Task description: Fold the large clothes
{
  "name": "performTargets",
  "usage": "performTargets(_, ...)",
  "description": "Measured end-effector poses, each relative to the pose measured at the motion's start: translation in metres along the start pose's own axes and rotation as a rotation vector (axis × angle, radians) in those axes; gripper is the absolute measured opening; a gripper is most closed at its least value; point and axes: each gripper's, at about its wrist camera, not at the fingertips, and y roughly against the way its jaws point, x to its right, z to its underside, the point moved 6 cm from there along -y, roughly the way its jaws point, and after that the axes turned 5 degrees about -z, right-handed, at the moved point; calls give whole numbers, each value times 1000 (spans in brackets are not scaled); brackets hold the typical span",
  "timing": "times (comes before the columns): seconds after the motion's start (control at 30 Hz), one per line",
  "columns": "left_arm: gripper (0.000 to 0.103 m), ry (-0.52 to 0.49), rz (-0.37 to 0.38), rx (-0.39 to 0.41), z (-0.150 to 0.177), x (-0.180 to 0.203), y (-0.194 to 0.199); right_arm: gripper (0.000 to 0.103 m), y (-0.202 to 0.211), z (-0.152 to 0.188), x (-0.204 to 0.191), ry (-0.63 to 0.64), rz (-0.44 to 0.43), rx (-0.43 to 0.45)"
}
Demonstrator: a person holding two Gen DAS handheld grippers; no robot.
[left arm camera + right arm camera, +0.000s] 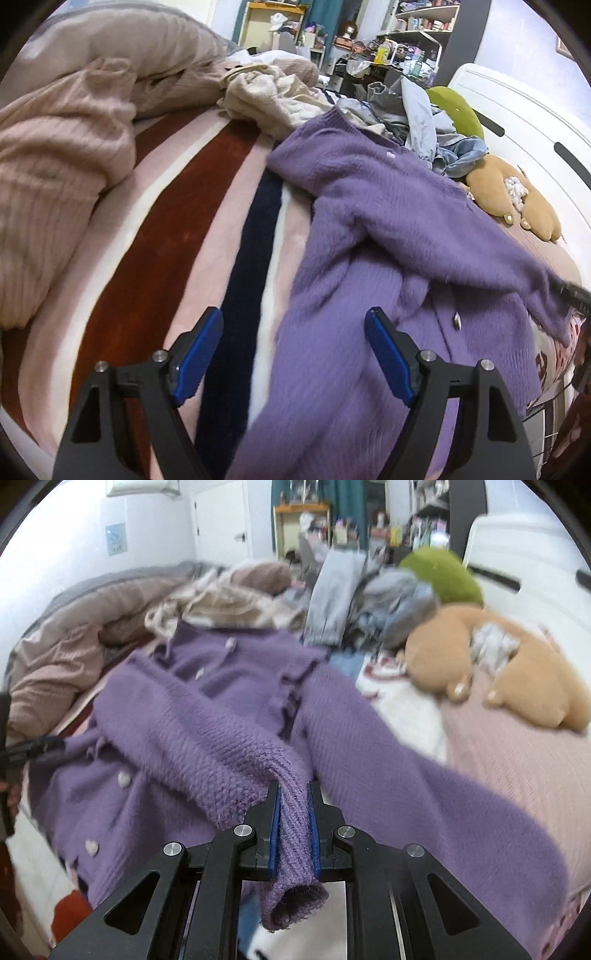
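Our right claw (293, 794) was clamped on the purple cardigan's (229, 701) sleeve cuff (293, 849); our left claw (293, 325) stood apart, empty, just above its hem.

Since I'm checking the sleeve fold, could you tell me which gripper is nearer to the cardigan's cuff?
Right. The right gripper is clamped on the cuff of the purple cardigan. The left gripper hangs open over the cardigan's body, away from that cuff.
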Motion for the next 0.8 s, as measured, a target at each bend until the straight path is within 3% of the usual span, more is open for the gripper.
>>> performTargets(0.07, 77, -13, -1, -5, -10, 3, -5, 14, -9, 8, -5, 14, -24, -35)
performTargets(0.13, 77, -40, -5, -10, -20, 7, -10, 36, -15, 14, -12, 38, -38, -59)
performTargets(0.17, 77, -54, -3, -22, -24, 8, -15, 56, -15, 15, -15, 47, -38, -53)
performTargets(0.2, 73, -68, -3, -46, -28, 9, -22, 61, -13, 14, -18, 54, -38, -38)
performTargets(0.23, 64, -81, -1, -68, -30, 10, -28, 61, -11, 12, -19, 56, -39, -32)
performTargets(0.33, 51, -119, 30, -161, -34, 16, -53, 61, -4, 7, -21, 50, -40, -6)
performTargets(0.5, 28, -117, 73, -241, -33, 22, -80, 61, 1, 11, -32, 62, -71, -12)
performTargets(0.6, 11, -126, 97, -231, -33, 26, -80, 61, 2, 16, -37, 63, -79, -22)
performTargets(0.7, 8, -141, 67, -174, -38, 20, -73, 61, 3, 18, -39, 68, -72, -26)
performTargets(0.8, 8, -93, 6, -129, -49, 3, -68, 61, 4, 19, -40, 53, -94, -25)
